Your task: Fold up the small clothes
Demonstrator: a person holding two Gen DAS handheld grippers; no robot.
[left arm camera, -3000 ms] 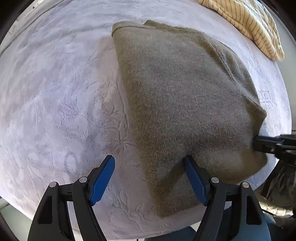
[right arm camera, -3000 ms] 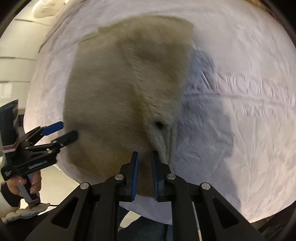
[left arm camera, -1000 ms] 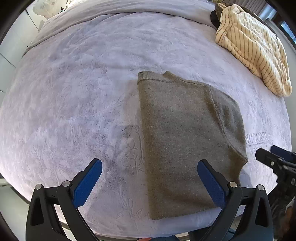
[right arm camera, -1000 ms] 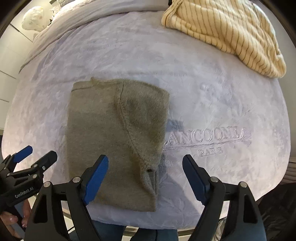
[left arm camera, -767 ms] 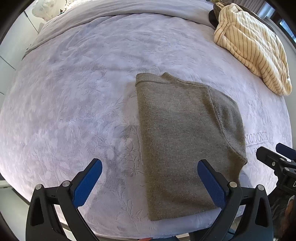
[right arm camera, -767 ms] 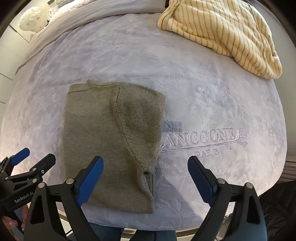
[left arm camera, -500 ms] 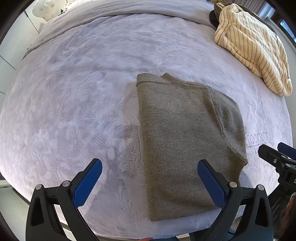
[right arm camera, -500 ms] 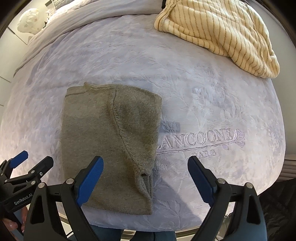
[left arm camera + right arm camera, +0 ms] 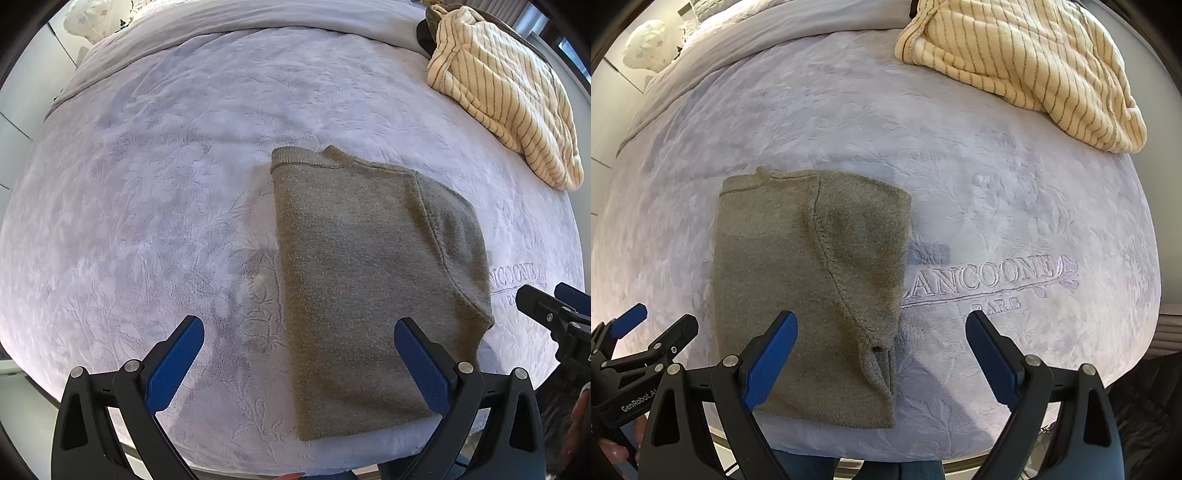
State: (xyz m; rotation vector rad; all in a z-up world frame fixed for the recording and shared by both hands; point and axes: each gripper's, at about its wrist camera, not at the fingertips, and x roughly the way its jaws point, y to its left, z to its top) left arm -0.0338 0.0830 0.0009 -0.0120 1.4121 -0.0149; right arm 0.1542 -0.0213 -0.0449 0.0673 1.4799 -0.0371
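Note:
An olive-grey knit garment (image 9: pixel 369 280) lies folded flat near the front edge of the lilac blanket (image 9: pixel 166 184); the right wrist view shows the same garment (image 9: pixel 809 288) with a sleeve seam running down its folded right part. My left gripper (image 9: pixel 299 358) hovers open above the garment's front left part, its blue pads wide apart. High over the garment's right edge my right gripper (image 9: pixel 882 354) is open too, with nothing between the pads. Each gripper shows at the side of the other's view.
A cream garment with brown stripes (image 9: pixel 1027 62) lies heaped at the back right of the bed; it also shows as the striped garment (image 9: pixel 506 92) in the left wrist view. Embroidered lettering (image 9: pixel 990 280) marks the blanket right of the olive garment. The bed's front edge runs just below both grippers.
Three seconds ago my right gripper was shut on the garment's edge, low over it. Both grippers have since risen and stand wide open; the garment lies released. Over the last second little moved.

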